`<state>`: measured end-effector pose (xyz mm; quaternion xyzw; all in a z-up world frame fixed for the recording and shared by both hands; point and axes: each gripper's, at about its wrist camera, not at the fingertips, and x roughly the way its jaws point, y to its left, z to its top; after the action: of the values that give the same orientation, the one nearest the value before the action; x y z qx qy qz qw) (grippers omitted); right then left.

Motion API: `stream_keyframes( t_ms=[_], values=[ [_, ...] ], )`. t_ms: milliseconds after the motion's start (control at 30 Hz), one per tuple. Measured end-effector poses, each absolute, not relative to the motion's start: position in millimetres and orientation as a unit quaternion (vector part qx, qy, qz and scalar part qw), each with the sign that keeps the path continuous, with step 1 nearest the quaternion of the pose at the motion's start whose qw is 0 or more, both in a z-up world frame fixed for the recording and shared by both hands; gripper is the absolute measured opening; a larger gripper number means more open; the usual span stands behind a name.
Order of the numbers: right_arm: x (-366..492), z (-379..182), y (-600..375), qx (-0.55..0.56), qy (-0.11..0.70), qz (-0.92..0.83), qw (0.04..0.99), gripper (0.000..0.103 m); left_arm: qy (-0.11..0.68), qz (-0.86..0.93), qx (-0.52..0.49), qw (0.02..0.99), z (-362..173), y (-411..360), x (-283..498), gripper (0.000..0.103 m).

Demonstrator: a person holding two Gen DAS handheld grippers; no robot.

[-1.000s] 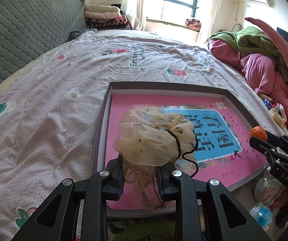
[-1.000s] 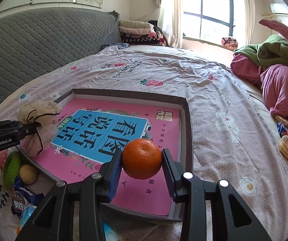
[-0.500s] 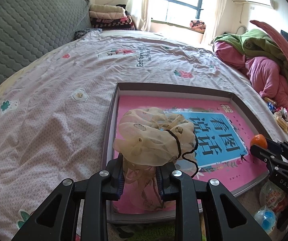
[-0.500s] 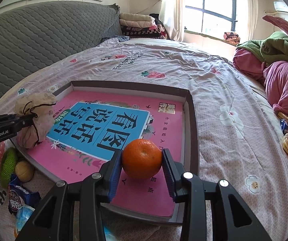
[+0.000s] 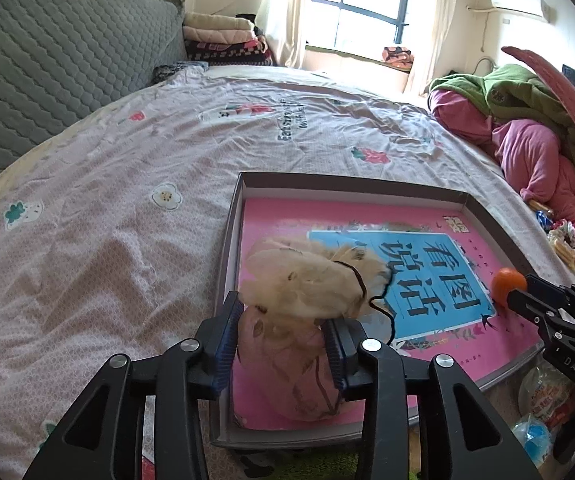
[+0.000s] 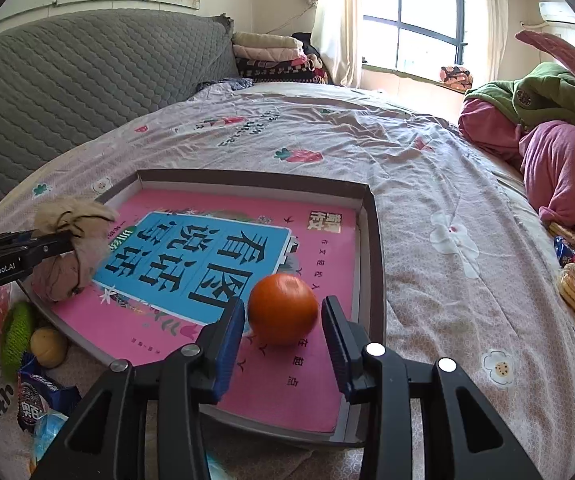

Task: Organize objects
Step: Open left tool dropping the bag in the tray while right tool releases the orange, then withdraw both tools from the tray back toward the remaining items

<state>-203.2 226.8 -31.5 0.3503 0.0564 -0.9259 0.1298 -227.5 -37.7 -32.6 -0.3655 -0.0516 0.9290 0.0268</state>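
**A:** Where's the orange (image 6: 283,309)?

**B:** Between the fingers of my right hand-held gripper (image 6: 283,334), resting on the pink book (image 6: 215,264) inside the shallow tray (image 6: 375,248). The jaws stand wider than the fruit, with a gap showing on each side, so it sits loose.

**A:** And the left?

**B:** My left hand-held gripper (image 5: 283,336) brackets the gauze pouch (image 5: 307,304) just ahead of it, near the tray's close corner. I can't tell whether the pads are gripping or only touching.

**A:** What worries you?

**B:** The orange is round on a glossy cover; I judge a nudge from a finger while backing out could roll it toward the tray wall. The pouch's black drawstring (image 5: 379,304) dangles beside my right finger and might snag. The bed (image 5: 107,220) under the tray is soft, so pressing down could tip it.
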Motion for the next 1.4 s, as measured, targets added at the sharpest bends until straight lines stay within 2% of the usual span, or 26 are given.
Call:
stream_keyframes(
  t_ms=[167,267,300,567,900,1400],
  values=[
    [-202,-30,226,0.346,0.06,-0.927,0.128,0.044,-0.051,0.931,-0.359,0.027,-29,-37,-226,0.042],
    [-200,-28,226,0.341,0.061,-0.929,0.128,0.046,-0.054,0.933,-0.354,0.025,-26,-39,-225,0.054],
    [-200,-28,225,0.34,0.062,-0.93,0.127,0.047,-0.056,0.935,-0.351,0.023,-24,-40,-224,0.055],
    [-198,-25,224,0.331,0.068,-0.933,0.126,0.049,-0.064,0.937,-0.342,0.021,-16,-45,-219,0.055],
    [-192,-14,222,0.317,0.071,-0.937,0.132,0.051,-0.077,0.941,-0.329,0.006,0,-47,-199,0.064],
    [-167,15,224,0.283,0.06,-0.945,0.154,0.057,-0.056,0.945,-0.322,-0.001,17,-18,-164,0.068]
  ],
)
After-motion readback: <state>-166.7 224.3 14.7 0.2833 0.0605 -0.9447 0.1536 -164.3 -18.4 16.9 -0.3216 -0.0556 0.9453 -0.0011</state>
